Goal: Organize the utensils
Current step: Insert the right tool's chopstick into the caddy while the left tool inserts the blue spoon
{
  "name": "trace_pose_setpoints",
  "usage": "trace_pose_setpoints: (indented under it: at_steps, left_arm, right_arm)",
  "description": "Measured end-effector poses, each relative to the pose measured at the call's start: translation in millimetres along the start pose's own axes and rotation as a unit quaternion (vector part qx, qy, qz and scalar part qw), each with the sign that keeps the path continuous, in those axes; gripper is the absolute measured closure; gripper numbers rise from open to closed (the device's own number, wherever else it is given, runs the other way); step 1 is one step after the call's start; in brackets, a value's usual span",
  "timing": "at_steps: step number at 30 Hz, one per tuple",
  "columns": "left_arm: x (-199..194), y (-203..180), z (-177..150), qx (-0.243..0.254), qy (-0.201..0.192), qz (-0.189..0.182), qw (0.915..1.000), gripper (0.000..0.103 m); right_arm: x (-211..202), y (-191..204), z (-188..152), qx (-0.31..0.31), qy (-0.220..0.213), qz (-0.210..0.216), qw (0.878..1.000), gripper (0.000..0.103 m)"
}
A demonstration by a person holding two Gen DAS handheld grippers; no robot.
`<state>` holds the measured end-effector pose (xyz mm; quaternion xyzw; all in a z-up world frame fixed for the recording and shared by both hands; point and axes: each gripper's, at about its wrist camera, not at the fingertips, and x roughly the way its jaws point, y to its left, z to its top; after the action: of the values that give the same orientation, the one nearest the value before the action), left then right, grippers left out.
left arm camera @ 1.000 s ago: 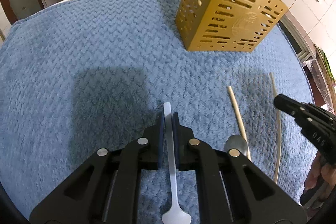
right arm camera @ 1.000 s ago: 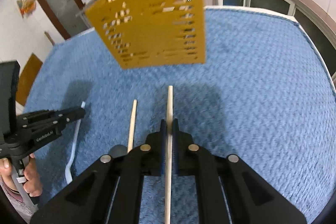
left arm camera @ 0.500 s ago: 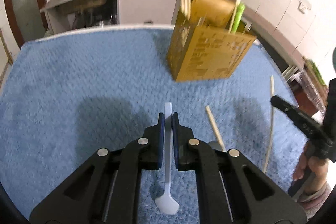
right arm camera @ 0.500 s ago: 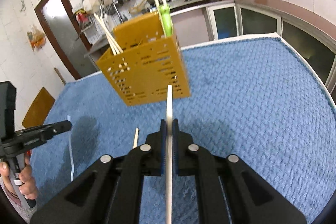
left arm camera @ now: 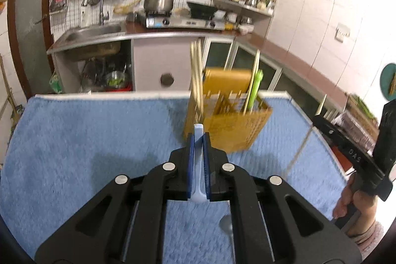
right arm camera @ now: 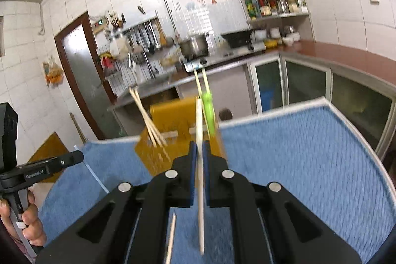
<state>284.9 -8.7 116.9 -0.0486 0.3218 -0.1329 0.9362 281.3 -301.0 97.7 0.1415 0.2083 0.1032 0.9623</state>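
My left gripper (left arm camera: 198,136) is shut on the handle of a white spoon (left arm camera: 198,180), held above the blue towel (left arm camera: 86,140). Just beyond the fingertips stands the yellow perforated holder (left arm camera: 230,125) with chopsticks (left arm camera: 196,76) and a green utensil (left arm camera: 255,88) in it. My right gripper (right arm camera: 199,144) is shut on a pale chopstick (right arm camera: 201,214) that points toward the holder (right arm camera: 170,123). In the left wrist view the right gripper (left arm camera: 319,120) and its chopstick (left arm camera: 300,150) show at the right. The left gripper (right arm camera: 76,156) shows at the left of the right wrist view.
A metal spoon (left arm camera: 226,224) and a loose chopstick (right arm camera: 170,236) lie on the towel below the grippers. The towel's white far edge (left arm camera: 111,95) ends before a kitchen counter with a sink (left arm camera: 96,31) and a stove (left arm camera: 173,21). Glass-door cabinets (right arm camera: 307,83) run along the right.
Both grippers have risen and tilted upward, lifting the spoon and the chopstick off the towel. The holder now sits lower in both views, and the kitchen behind it has come into sight.
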Motion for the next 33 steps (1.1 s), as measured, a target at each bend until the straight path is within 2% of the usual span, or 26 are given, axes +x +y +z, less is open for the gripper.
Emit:
trace_pose_setpoints:
  at_steps: [10, 16, 19, 25, 33]
  left_arm:
    - [-19, -30, 88, 0.02, -0.067, -0.003, 0.9975, 0.097]
    - [8, -43, 123, 0.034, -0.076, 0.009, 0.9965, 0.097]
    - [35, -42, 121, 0.034, -0.065, 0.008, 0.9973, 0.097]
    - [98, -36, 91, 0.038, -0.03, 0.017, 0.9987, 0.097]
    - [144, -18, 69, 0.031, 0.009, 0.018, 0.9993, 0.097]
  right_arm:
    - [9, 26, 93, -0.037, -0.072, 0.008, 0.997, 0.097]
    - [26, 38, 128, -0.065, -0.088, -0.013, 0.994, 0.097]
    - [44, 34, 125, -0.068, -0.074, -0.019, 0.995, 0.097]
    - [90, 17, 91, -0.073, -0.025, -0.03, 0.997, 0.097]
    - [127, 4, 55, -0.077, 0.032, -0.038, 0.996, 0.097]
